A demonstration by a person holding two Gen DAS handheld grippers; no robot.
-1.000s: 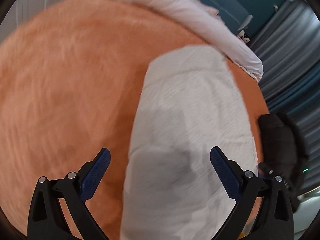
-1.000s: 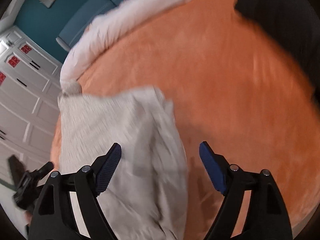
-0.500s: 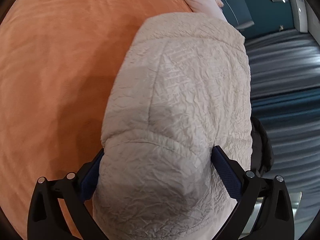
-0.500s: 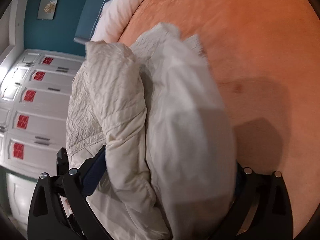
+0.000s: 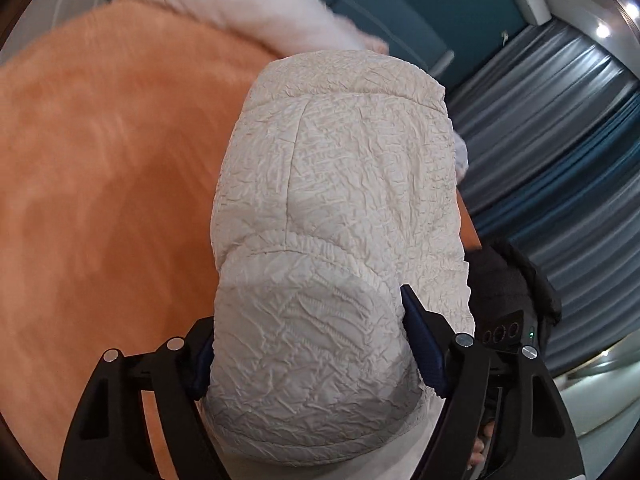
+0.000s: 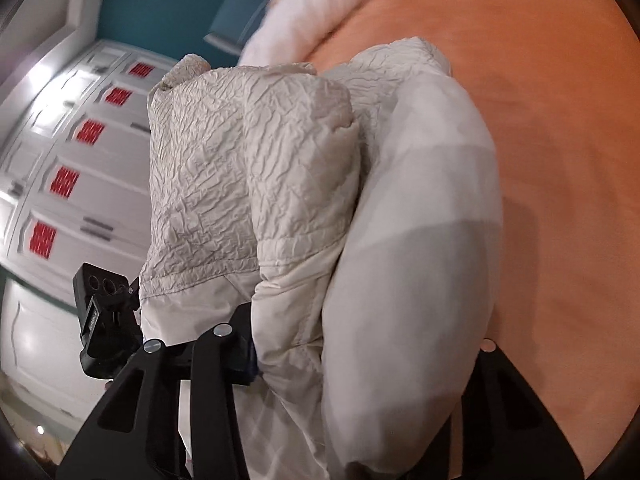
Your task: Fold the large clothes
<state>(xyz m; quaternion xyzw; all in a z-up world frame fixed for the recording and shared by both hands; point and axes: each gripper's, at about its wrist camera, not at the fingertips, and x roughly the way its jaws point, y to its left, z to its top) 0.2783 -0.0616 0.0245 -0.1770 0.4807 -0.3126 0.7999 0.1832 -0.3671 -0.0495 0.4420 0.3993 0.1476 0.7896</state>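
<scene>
Gripping the bundled, cream-white crinkled puffer jacket point(image 5: 340, 216) from both ends, the two grippers have it squeezed between them above the orange plush bed cover point(image 5: 104, 184). The left gripper point(image 5: 308, 352) has just been closing, and its blue pads now press into the padded fabric on either side, so it is clamped on the jacket. The right gripper point(image 6: 360, 360) has also just been closing; a thick roll of jacket fills the space between its fingers, and the near-left pad is buried in the cloth, so it too reads as clamped, though its right finger is mostly hidden behind the smooth lining.

The jacket's long axis runs away from each camera, from the near fingers toward the far pale pink pillow point(image 5: 248, 8). In the left wrist view the bundle extends straight ahead and slightly right; in the right wrist view it leans up and left, with the smooth lining side on the right. The left gripper's black body shows at the near left of the right wrist view, just beside the jacket, so the two hands are close together on the near end.

The fold seems well along; the coming move likely turns on carrying or laying this compact bundle along that near-to-far axis.
</scene>
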